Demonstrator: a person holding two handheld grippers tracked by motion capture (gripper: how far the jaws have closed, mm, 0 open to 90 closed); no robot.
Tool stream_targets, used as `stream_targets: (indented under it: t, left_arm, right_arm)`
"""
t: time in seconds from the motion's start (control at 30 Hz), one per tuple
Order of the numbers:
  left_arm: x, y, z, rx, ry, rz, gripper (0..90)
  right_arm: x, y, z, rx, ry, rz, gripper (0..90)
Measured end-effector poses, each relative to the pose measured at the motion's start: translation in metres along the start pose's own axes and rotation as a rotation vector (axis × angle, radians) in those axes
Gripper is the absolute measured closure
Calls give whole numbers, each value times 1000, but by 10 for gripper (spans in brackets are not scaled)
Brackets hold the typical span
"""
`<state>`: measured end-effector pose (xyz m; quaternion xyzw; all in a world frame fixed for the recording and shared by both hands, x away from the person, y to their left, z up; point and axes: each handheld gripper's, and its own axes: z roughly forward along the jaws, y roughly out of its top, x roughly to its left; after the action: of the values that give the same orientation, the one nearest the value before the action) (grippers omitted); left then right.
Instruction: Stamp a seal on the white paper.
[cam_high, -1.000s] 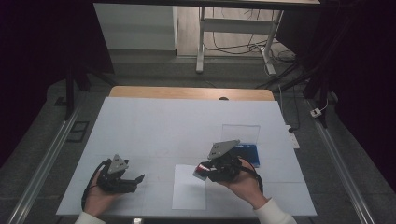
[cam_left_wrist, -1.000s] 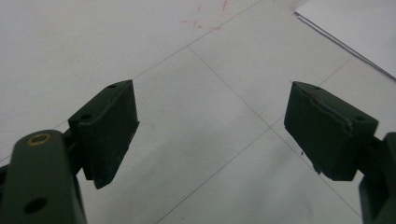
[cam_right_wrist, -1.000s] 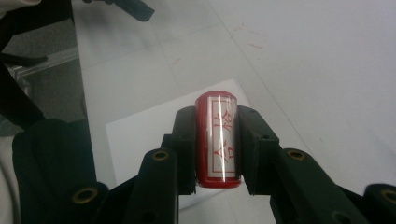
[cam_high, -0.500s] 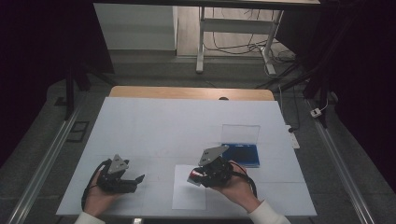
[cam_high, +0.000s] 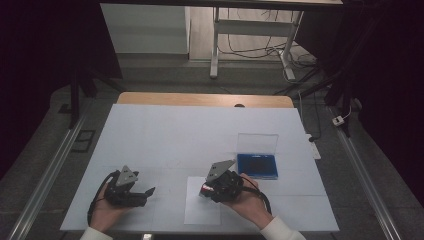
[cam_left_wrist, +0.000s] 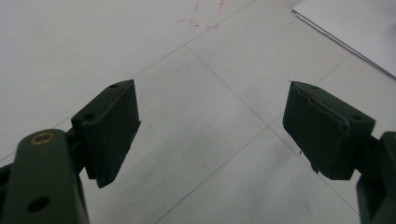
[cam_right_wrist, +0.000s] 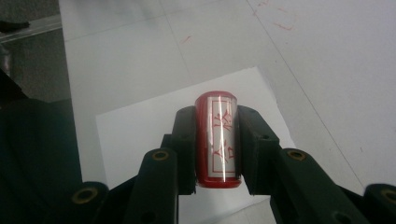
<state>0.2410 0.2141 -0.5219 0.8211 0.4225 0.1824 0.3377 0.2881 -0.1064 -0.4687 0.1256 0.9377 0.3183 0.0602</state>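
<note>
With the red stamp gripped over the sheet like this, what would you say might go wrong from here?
1. The right gripper clamps the smooth red cylindrical stamp only by its sides; it might slip or tilt when pressed.
2. The loose white paper sheet lies unheld, while the left gripper stands open beside it; the sheet may shift and smear the print.

Red stamp (cam_right_wrist: 218, 140) — clamped above paper sheet (cam_right_wrist: 140, 126)
</note>
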Motion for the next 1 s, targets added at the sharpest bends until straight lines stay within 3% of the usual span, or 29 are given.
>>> stream_targets:
  t: [1.0]
  left_arm:
    - [0,0,1,3,-5,4,193]
  right_arm:
    - [3,-2,21,52,-12,-22,695]
